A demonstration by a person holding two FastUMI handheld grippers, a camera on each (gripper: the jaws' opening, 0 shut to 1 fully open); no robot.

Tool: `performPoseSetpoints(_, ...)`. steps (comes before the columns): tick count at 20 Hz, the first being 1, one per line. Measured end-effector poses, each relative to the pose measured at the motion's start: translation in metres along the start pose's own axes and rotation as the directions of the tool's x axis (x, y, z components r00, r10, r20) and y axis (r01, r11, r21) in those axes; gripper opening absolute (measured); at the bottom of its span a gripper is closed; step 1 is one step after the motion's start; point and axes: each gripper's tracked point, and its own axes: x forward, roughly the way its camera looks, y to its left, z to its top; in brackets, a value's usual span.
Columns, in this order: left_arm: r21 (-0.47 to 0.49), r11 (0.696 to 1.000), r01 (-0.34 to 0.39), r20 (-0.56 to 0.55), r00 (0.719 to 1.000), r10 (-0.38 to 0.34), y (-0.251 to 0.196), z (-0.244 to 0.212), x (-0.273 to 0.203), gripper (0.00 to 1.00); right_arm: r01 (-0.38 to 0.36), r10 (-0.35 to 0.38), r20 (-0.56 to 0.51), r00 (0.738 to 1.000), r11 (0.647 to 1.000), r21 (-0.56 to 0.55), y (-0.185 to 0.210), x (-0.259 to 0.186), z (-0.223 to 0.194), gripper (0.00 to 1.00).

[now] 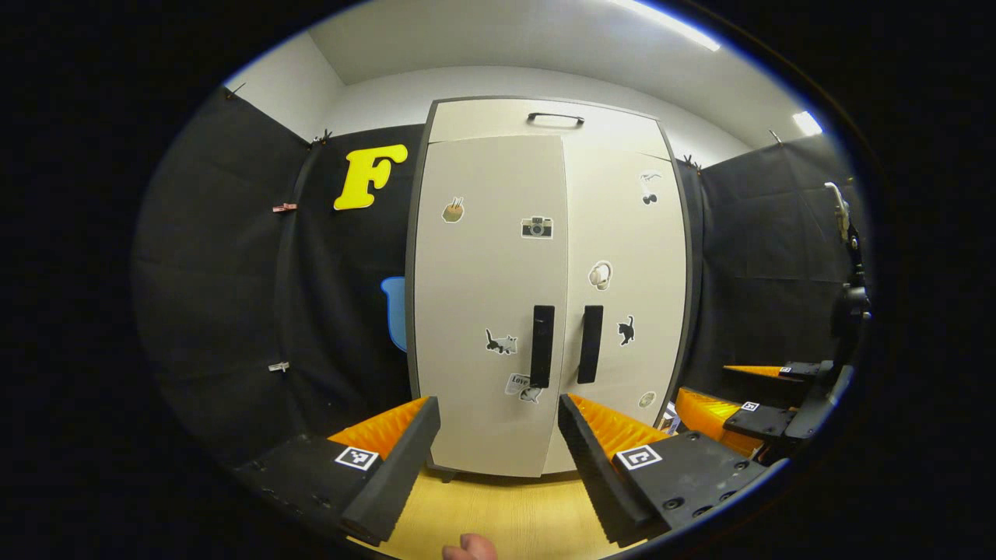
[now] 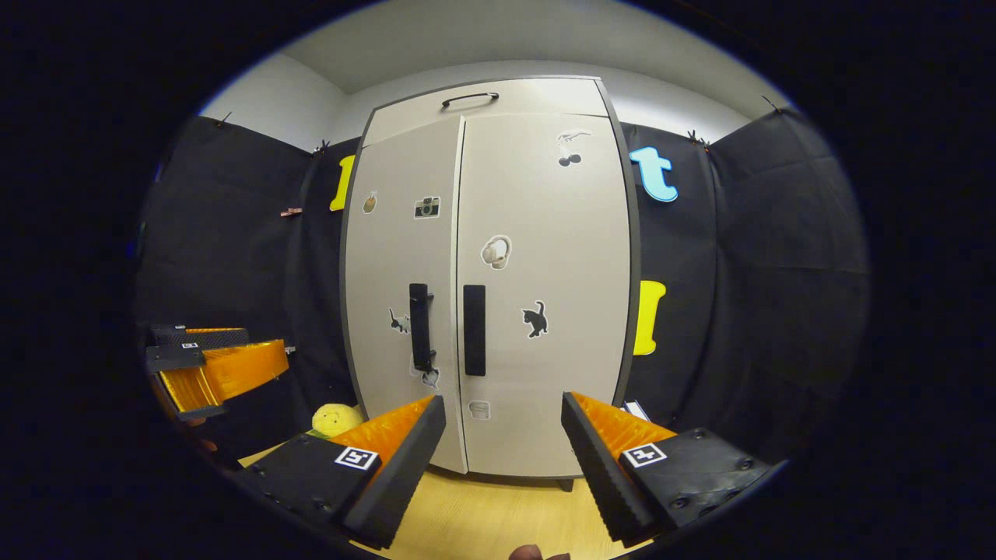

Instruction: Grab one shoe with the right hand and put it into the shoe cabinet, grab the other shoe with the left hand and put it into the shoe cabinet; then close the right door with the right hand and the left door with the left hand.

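Observation:
The pale shoe cabinet [image 1: 498,171] stands straight ahead with both doors closed, stickers scattered over them. Its two dark handles [image 1: 542,346] [image 1: 590,344] sit side by side at the middle seam. My left gripper [image 1: 498,408] is open in front of the left door, a short way off and holding nothing. To its right hangs my right gripper [image 1: 731,393]. In the right gripper view the cabinet [image 2: 545,194] shows again with its handles [image 2: 420,327] [image 2: 474,330]. My right gripper [image 2: 504,404] is open before the right door, with nothing in it. My left gripper [image 2: 226,358] hovers at the far left.
A light wooden floor [image 1: 498,513] runs up to the cabinet's foot. A small yellow soft object [image 2: 336,420] lies by the cabinet's left corner. Black cloth walls close in on both sides. A fingertip [image 1: 469,547] shows at the bottom edge.

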Motion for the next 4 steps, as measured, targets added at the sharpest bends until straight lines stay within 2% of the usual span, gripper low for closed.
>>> performPoseSetpoints(4,-0.002,1.0,0.005,-0.009,1.0,-0.005,-0.0064,-0.0088,-0.0041,0.95,-0.009,0.009,-0.006,1.0,1.0,0.0,0.0008,-0.0059,-0.0038,0.98)
